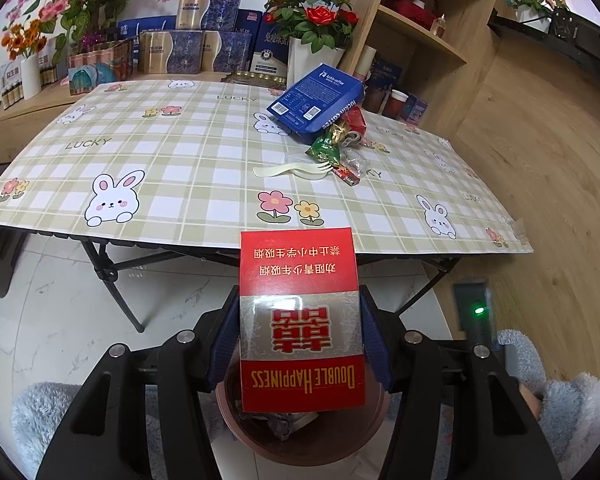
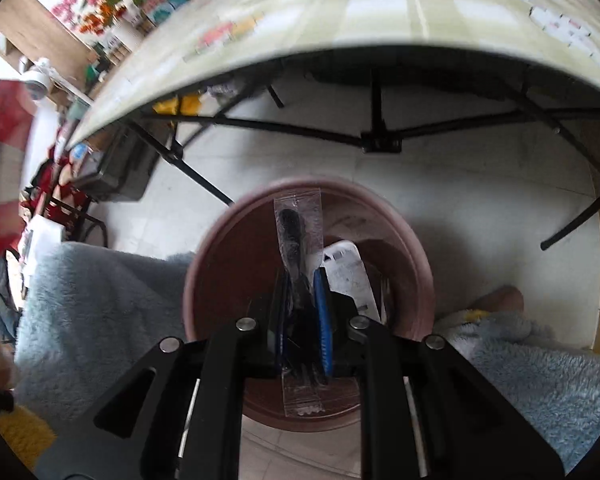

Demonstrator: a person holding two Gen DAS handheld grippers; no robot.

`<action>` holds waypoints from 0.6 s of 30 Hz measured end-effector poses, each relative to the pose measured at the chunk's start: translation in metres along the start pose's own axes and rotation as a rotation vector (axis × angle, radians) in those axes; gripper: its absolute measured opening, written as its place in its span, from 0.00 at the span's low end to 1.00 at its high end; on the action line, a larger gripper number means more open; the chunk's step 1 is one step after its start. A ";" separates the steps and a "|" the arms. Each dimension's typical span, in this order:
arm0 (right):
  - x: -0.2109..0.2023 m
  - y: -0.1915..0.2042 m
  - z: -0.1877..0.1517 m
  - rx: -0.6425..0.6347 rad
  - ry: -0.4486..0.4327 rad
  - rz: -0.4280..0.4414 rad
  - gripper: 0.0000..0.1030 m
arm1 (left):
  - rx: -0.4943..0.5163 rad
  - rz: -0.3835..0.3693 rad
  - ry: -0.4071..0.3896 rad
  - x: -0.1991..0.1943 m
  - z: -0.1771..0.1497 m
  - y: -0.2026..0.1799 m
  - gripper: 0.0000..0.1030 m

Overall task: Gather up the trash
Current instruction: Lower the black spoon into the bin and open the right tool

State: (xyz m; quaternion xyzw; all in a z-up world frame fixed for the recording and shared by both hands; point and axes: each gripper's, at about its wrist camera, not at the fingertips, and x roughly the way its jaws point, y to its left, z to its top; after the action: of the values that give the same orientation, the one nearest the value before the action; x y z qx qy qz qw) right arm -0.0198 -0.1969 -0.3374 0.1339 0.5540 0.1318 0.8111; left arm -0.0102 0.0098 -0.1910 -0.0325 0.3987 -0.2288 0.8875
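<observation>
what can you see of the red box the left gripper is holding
The red box is a flat cardboard pack, glossy as if film-wrapped, with a silver-grey middle band bearing large red characters, white Chinese lines on one end and gold "Double Happiness" lettering on the other, all reading upside down in the left wrist view. The left gripper pinches its two long edges between blue pads. It hangs over the brown bin, short of the table edge.
</observation>
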 end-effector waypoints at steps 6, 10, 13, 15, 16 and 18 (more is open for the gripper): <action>0.005 -0.002 -0.003 0.003 0.013 -0.009 0.16 | -0.009 -0.001 0.015 0.003 -0.004 0.004 0.53; 0.006 0.002 -0.005 -0.025 0.017 -0.014 0.21 | -0.012 -0.004 0.021 0.006 -0.005 0.003 0.53; 0.006 0.007 -0.005 -0.054 0.015 -0.025 0.26 | -0.006 -0.005 0.028 0.008 -0.006 0.001 0.53; 0.006 0.010 -0.005 -0.075 0.014 -0.040 0.31 | -0.003 -0.005 0.031 0.009 -0.007 0.000 0.53; 0.005 0.012 -0.005 -0.083 0.010 -0.042 0.35 | -0.002 -0.004 0.033 0.009 -0.007 0.000 0.53; 0.003 0.014 -0.004 -0.097 -0.003 -0.048 0.51 | -0.005 -0.004 0.035 0.010 -0.008 0.000 0.53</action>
State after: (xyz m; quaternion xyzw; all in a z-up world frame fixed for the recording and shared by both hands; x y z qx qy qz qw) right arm -0.0234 -0.1824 -0.3358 0.0816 0.5487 0.1389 0.8204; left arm -0.0101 0.0068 -0.2033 -0.0314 0.4146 -0.2303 0.8798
